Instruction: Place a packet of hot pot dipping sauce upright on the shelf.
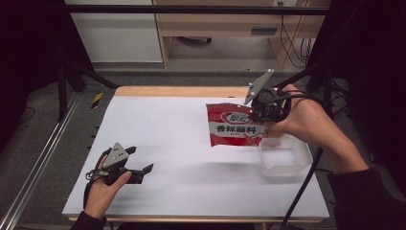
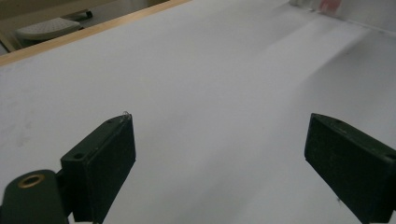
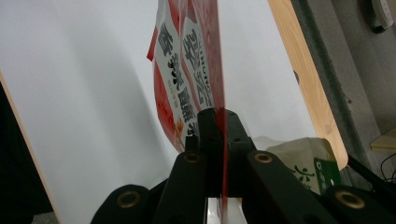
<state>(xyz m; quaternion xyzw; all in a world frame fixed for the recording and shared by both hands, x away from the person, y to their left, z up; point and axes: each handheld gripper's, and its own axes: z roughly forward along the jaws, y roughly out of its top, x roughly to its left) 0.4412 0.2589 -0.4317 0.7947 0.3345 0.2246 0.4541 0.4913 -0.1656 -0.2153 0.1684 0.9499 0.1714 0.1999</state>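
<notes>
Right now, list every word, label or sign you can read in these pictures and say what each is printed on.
"香辣蘸料": large white characters on the red packet clamped in the right gripper, readable in the high view.
Dark characters on the white patch above them: too blurred to read with certainty.
Small print along the red packet's edge: too small.
Green pouch behind the gripper: a white logo and small marks, not legible.
</notes>
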